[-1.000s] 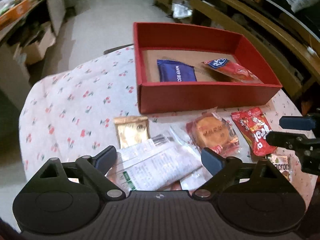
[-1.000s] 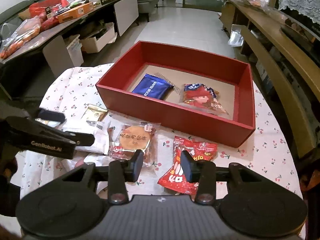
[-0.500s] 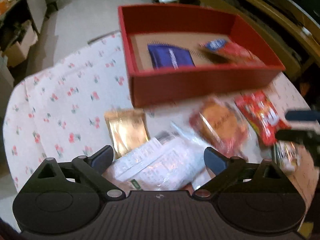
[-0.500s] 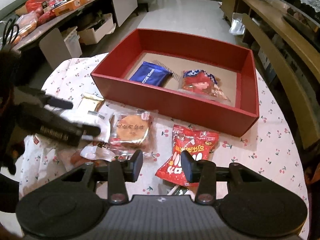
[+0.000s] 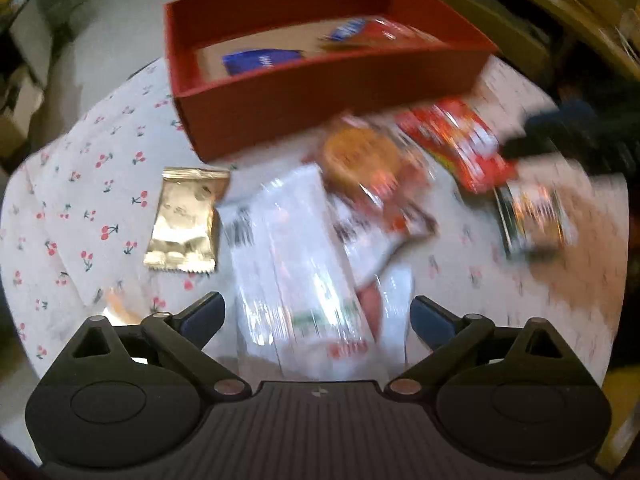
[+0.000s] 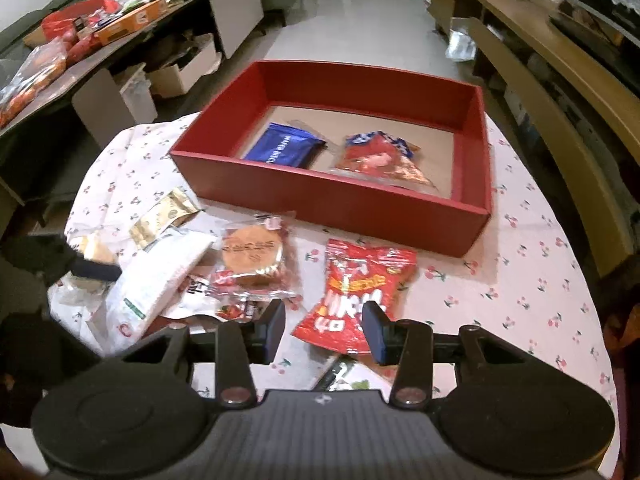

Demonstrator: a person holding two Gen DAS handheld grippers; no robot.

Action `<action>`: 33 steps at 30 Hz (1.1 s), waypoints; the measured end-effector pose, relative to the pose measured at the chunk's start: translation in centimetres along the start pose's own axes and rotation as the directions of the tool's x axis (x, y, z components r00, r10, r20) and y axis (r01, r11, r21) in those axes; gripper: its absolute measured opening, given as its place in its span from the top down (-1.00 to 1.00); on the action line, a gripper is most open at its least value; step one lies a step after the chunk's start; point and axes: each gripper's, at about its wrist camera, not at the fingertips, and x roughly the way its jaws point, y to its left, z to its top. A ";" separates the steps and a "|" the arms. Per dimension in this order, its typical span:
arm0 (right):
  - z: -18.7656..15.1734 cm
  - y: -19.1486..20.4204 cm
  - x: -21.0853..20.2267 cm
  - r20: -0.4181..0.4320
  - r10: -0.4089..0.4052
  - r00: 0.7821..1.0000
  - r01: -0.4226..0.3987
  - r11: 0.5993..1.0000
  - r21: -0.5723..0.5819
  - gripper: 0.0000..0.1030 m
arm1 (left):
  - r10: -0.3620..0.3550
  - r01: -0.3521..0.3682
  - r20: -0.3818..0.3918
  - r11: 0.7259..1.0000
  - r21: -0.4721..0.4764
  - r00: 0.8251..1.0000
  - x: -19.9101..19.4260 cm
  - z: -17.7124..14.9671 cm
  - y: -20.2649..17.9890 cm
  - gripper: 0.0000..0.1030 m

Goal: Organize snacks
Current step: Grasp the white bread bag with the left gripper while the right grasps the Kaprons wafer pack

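Note:
A red box [image 6: 360, 208] [image 5: 320, 92] stands on the cherry-print table and holds a blue biscuit pack [image 6: 284, 150] and a red snack pack [image 6: 380, 160]. In front of it lie a gold packet [image 5: 184, 220] [image 6: 164, 216], a white wrapped pack [image 5: 296, 276] [image 6: 156, 280], a round cookie in clear wrap [image 6: 252, 256] [image 5: 360, 152] and a red chip bag [image 6: 356, 296] [image 5: 460, 144]. My left gripper [image 5: 316, 316] is open, low over the white pack. My right gripper [image 6: 324, 328] is open, just above the near end of the red chip bag.
A dark shiny packet [image 5: 528, 216] lies right of the pile. The left gripper's fingers [image 6: 92, 268] reach in from the left in the right wrist view. A cluttered side table [image 6: 100, 32] stands at left, wooden shelving [image 6: 560, 80] at right.
My left gripper has dropped and moved forward over the white pack; its view is blurred. My right gripper has edged forward towards the red chip bag and opened a little wider.

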 end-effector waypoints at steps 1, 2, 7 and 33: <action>0.0 -0.4 0.0 0.000 -0.003 1.000 0.003 1.000 0.005 -0.11 | -0.015 0.015 0.001 0.999 -0.039 1.000 0.4 0.7 0.5 -0.95; -0.1 -0.7 0.0 -0.003 -0.004 1.000 0.004 1.000 0.007 -0.12 | -0.020 0.020 0.001 0.998 -0.068 1.000 0.8 1.2 0.7 -0.95; -1.1 -2.5 0.1 -0.027 -0.003 1.000 0.002 1.000 -0.025 -0.12 | -0.033 0.030 -0.017 0.991 -0.127 0.999 2.6 2.0 0.9 -0.77; -4.6 -1.1 4.8 -0.203 0.036 0.978 -0.111 0.922 -0.371 -0.55 | 0.021 -0.022 -0.018 0.999 -0.026 1.000 2.2 1.5 -1.3 -0.70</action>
